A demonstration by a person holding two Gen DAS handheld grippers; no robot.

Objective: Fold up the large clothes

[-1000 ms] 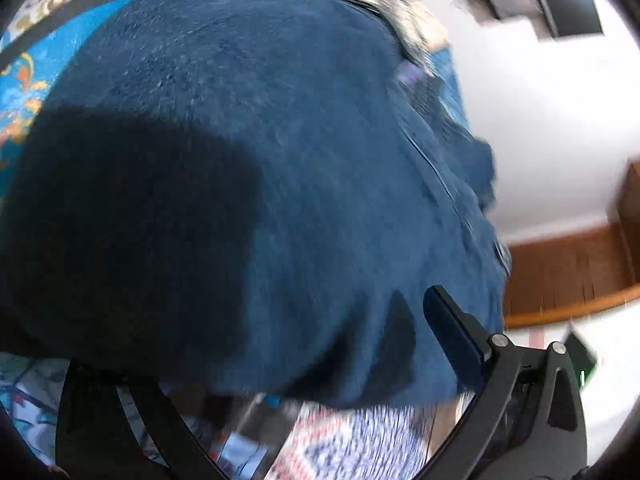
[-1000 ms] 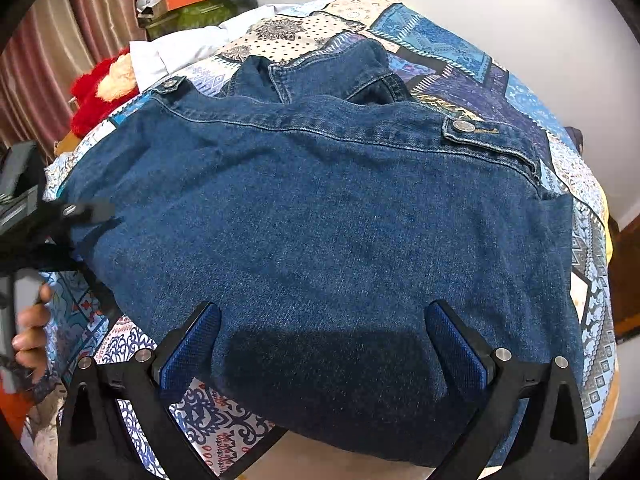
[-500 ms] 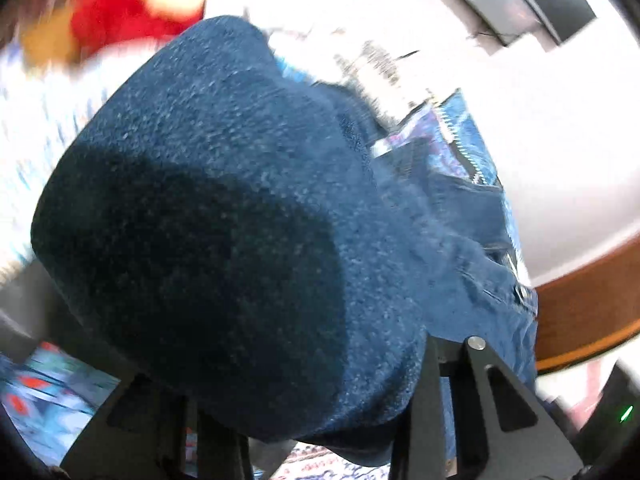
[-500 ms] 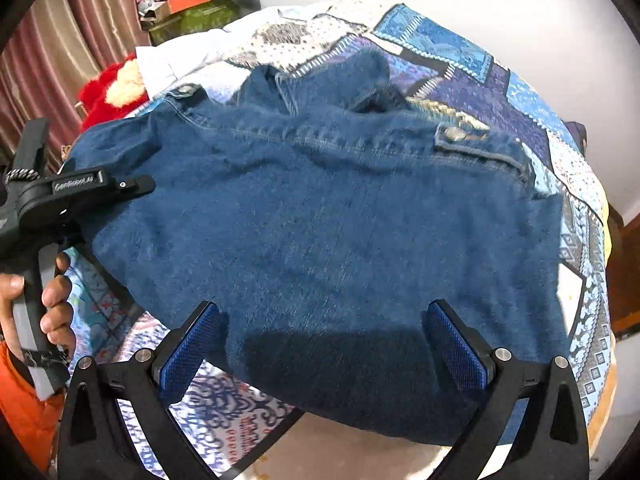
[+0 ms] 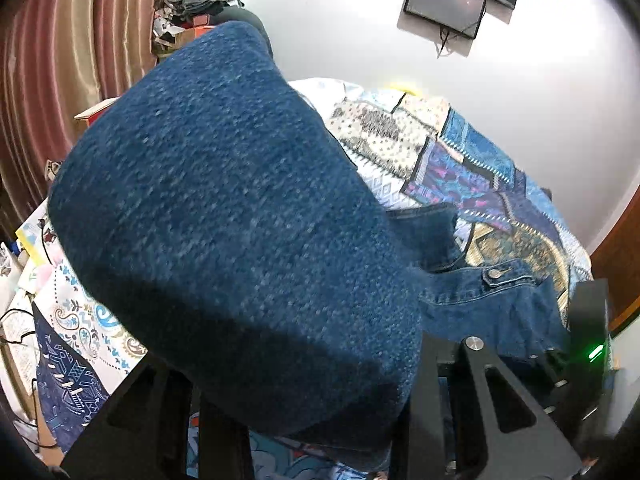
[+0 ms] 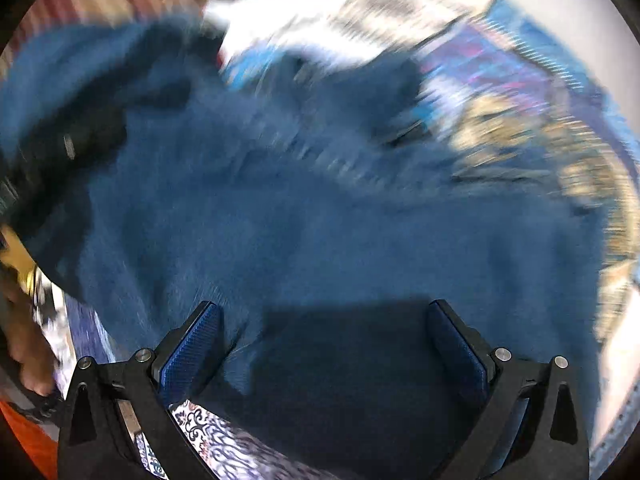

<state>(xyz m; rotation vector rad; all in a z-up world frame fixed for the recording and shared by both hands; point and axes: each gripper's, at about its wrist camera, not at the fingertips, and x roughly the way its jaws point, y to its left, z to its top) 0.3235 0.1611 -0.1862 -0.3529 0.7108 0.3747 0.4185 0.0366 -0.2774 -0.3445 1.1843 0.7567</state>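
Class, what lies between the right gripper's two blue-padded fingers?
In the right wrist view, only the blue denim jacket lies between the right gripper fingers, jaws spread wide.

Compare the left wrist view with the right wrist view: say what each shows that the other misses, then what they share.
Only the left wrist view shows the wall-mounted screen, the striped curtain, a buttoned tab on the jacket, and the left gripper shut on a raised fold of denim.

Only the right wrist view shows the right gripper, jaws apart over the cloth, and the person's hand at the left edge. It is badly blurred.

Both show the blue denim jacket lying on the patterned bedspread.
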